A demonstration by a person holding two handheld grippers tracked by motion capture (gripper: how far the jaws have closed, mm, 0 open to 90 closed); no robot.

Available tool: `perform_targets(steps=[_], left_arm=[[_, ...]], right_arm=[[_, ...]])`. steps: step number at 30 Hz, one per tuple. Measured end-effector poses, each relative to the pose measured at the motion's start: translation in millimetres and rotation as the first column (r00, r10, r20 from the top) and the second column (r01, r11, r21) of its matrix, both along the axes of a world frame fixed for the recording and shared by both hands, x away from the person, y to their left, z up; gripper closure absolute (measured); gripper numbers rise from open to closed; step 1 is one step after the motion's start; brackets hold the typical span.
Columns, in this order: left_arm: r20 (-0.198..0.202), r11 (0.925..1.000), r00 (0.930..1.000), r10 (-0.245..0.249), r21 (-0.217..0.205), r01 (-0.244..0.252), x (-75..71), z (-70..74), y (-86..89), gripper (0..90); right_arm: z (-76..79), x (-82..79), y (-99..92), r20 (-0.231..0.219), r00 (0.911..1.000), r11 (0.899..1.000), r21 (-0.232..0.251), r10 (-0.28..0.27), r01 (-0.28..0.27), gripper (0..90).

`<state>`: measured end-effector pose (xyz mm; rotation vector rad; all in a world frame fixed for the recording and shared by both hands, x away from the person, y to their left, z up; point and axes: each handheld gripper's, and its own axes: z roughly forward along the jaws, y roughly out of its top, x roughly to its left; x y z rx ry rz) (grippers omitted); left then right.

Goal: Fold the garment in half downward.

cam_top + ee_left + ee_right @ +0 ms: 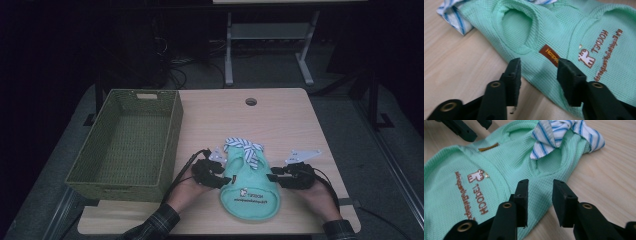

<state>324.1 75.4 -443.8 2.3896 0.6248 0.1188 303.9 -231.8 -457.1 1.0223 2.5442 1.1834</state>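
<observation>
Both grippers open at the sides of the mint-green garment.

From the high view I saw the mint-green pet shirt [250,187] lying flat on the wooden table [290,120], near its front edge and to the right of the woven green basket [125,145], its blue-and-white striped collar [243,146] pointing away from me. My left gripper [539,68] sat at the shirt's left edge, jaws apart and pressing nothing, the hem and an orange label [549,55] showing between them. My right gripper [540,187] stood the same way at the right edge, its jaws parted over the fabric without pinching it.
</observation>
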Motion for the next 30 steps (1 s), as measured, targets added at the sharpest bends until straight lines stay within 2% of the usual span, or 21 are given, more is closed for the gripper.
perform_targets(steps=[3, 4, 5, 6, 9, 10, 15, 17, 19, 20, 21, 23, 24, 26, 29, 30], left_arm=[[-0.004, 0.9994, 0.9999, 0.014, -0.031, -0.015, 4.0, 1.9, 1.1, 49.2], [-0.007, 0.9995, 0.9999, 0.010, -0.031, -0.010, 5.6, 3.1, 1.6, 49.2], [-0.007, 0.9987, 0.9998, 0.016, -0.047, -0.016, 6.6, 3.5, 0.7, 49.0], [-0.004, 0.9993, 1.0000, 0.002, -0.039, -0.002, 8.7, 5.2, 1.4, 48.5], [0.019, 0.9984, 0.9998, 0.004, -0.057, -0.003, 11.1, 9.8, 0.0, 48.3], [0.020, 0.9984, 0.9998, -0.003, -0.057, 0.004, 14.0, 13.7, -0.5, 49.5], [0.021, 0.9975, 0.9997, 0.012, -0.070, -0.010, 19.1, 18.0, -3.2, 50.3], [0.025, 0.9982, 0.9997, 0.008, -0.060, -0.007, 21.8, 20.2, -2.9, 51.2], [0.032, 0.9983, 0.9994, 0.012, -0.057, -0.010, 24.4, 21.8, -3.0, 51.7], [0.031, 0.9972, 0.9992, 0.024, -0.072, -0.021, 25.6, 21.7, -3.9, 51.7], [0.036, 0.9980, 0.9991, 0.020, -0.061, -0.018, 27.8, 22.8, -3.6, 51.7], [0.035, 0.9961, 0.9986, 0.039, -0.080, -0.036, 31.4, 23.3, -4.8, 52.3], [0.039, 0.9975, 0.9987, 0.033, -0.063, -0.030, 34.1, 24.7, -4.2, 52.6], [0.038, 0.9970, 0.9985, 0.039, -0.069, -0.036, 38.0, 26.0, -5.1, 52.8], [0.035, 0.9967, 0.9986, 0.041, -0.072, -0.039, 44.8, 27.6, -5.5, 54.9], [0.030, 0.9964, 0.9985, 0.046, -0.073, -0.044, 47.2, 28.1, -5.6, 55.2]], right_arm=[[0.8, 2.9, 0.2, -0.010, 0.9999, 1.000, -0.010, -0.004, 0.003, 58.3], [2.5, 4.1, 0.6, -0.004, 1.0000, 1.000, -0.017, -0.009, 0.009, 57.1], [4.7, 5.6, 0.3, 0.000, 0.9999, 1.000, -0.012, -0.013, 0.012, 58.3], [9.8, 9.1, -0.7, -0.014, 0.9998, 1.000, 0.011, -0.014, 0.014, 58.3], [14.6, 12.2, -0.3, -0.010, 0.9999, 1.000, 0.009, -0.013, 0.013, 58.3], [19.6, 14.7, 0.3, -0.008, 0.9998, 1.000, 0.022, -0.016, 0.016, 58.2], [27.1, 23.9, 4.8, -0.006, 0.9999, 1.000, 0.023, -0.009, 0.009, 57.0], [27.7, 26.3, 5.6, -0.009, 1.0000, 1.000, 0.027, -0.004, 0.004, 56.9], [28.9, 30.1, 8.5, -0.003, 1.0000, 1.000, 0.008, -0.004, 0.004, 56.9], [30.1, 32.0, 9.5, -0.004, 1.0000, 1.000, 0.008, -0.006, 0.006, 56.8], [30.5, 34.8, 10.2, 0.004, 1.0000, 1.000, 0.010, -0.001, 0.001, 56.8], [31.6, 38.9, 11.6, 0.007, 1.0000, 1.000, 0.023, -0.005, 0.005, 56.8], [31.9, 41.8, 12.5, -0.006, 1.0000, 1.000, 0.018, -0.005, 0.005, 56.8], [32.9, 46.4, 13.9, 0.000, 1.0000, 1.000, 0.010, -0.004, 0.004, 56.8], [35.1, 52.7, 13.4, 0.009, 0.9999, 0.999, 0.034, -0.005, 0.005, 56.8], [35.5, 55.6, 13.6, 0.000, 1.0000, 1.000, 0.030, -0.004, 0.004, 56.7]])
